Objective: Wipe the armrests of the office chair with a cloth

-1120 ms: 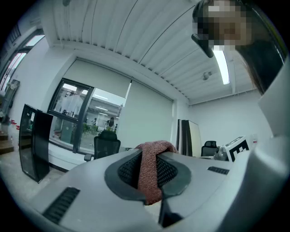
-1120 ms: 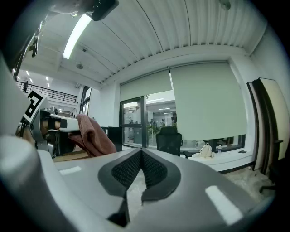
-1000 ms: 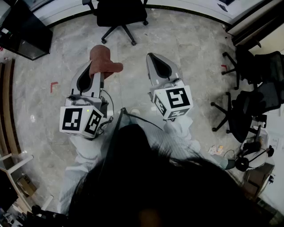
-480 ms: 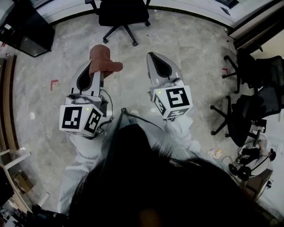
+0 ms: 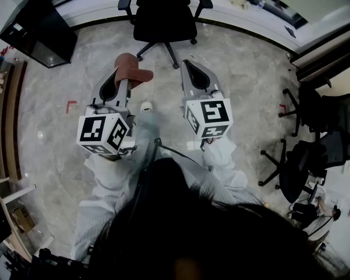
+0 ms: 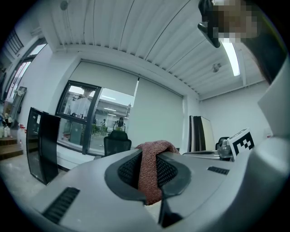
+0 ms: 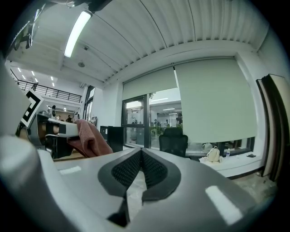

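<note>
Slippage risk first: the left hand-held gripper (image 5: 121, 83) is clenching only a narrow fold of the reddish-brown cloth (image 5: 133, 70), and the bulk is flopping over the jaw tips at 12 o'clock of the tool. Friction from dragging along an armrest (image 5: 126, 4) is likely to be what tugs it out. The left gripper view is showing that fold pinched between the pads. The right hand-held gripper (image 5: 192, 71) is clenched on nothing, with its jaws meeting in its own view. The black office chair (image 5: 163, 19) is standing at 12 o'clock in the head view, well apart from both tools, on casters over a smooth stone floor (image 5: 246, 71). A sideways wipe is probably going to roll or swivel it away, and a closed right tool is offering no hold to steady it. Other chairs (image 5: 306, 158) at 3 o'clock are posing a trip hazard.
</note>
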`<control>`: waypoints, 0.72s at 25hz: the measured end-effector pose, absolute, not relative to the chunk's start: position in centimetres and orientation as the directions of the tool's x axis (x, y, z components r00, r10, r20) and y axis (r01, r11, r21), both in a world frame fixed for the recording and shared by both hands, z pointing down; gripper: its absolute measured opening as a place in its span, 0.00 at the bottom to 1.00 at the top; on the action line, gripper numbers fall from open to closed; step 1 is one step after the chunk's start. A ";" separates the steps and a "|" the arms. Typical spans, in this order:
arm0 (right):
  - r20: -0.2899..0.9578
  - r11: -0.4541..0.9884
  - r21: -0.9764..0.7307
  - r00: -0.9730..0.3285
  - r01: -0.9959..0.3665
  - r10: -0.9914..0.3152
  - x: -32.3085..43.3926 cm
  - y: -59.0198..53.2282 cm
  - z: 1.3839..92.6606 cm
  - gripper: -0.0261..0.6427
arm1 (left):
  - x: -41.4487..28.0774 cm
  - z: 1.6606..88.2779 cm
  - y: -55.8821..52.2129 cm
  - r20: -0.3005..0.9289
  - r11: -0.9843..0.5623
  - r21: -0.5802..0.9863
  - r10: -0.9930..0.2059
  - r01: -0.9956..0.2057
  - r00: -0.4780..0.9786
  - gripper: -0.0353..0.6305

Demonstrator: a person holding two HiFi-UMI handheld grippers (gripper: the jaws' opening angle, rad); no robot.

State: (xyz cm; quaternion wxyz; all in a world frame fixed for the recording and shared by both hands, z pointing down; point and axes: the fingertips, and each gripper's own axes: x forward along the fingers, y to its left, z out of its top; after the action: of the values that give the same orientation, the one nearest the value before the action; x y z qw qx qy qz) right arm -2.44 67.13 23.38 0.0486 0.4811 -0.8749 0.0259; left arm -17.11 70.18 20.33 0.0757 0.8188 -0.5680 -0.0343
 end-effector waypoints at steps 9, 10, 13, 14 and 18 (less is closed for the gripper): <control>0.140 0.503 -0.022 -0.501 -0.864 -0.854 -9.7 44.5 25.3 0.04 | -25.2 21.7 47.5 0.057 -0.363 0.149 -0.926 -0.920 0.374 0.10; 0.149 0.499 -0.027 -0.497 -0.866 -0.855 -10.6 42.0 25.4 0.04 | -26.0 21.7 44.9 0.063 -0.369 0.149 -0.922 -0.917 0.381 0.10; 0.169 0.485 -0.034 -0.484 -0.874 -0.859 -13.1 35.0 25.5 0.04 | -28.6 21.8 37.8 0.077 -0.383 0.145 -0.915 -0.912 0.397 0.10; 0.174 0.483 -0.035 -0.482 -0.875 -0.859 -13.9 33.1 25.5 0.04 | -29.4 21.8 35.7 0.082 -0.384 0.142 -0.914 -0.912 0.398 0.10; 0.194 0.486 -0.037 -0.483 -0.873 -0.854 -16.2 26.3 25.9 0.04 | -31.7 22.5 28.3 0.108 -0.385 0.150 -0.909 -0.911 0.402 0.10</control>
State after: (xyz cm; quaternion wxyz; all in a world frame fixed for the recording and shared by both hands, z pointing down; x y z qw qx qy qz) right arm -16.17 26.27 25.88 0.0747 0.5029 -0.8586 0.0652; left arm -31.72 28.30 22.48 0.0927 0.8321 -0.5468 0.0037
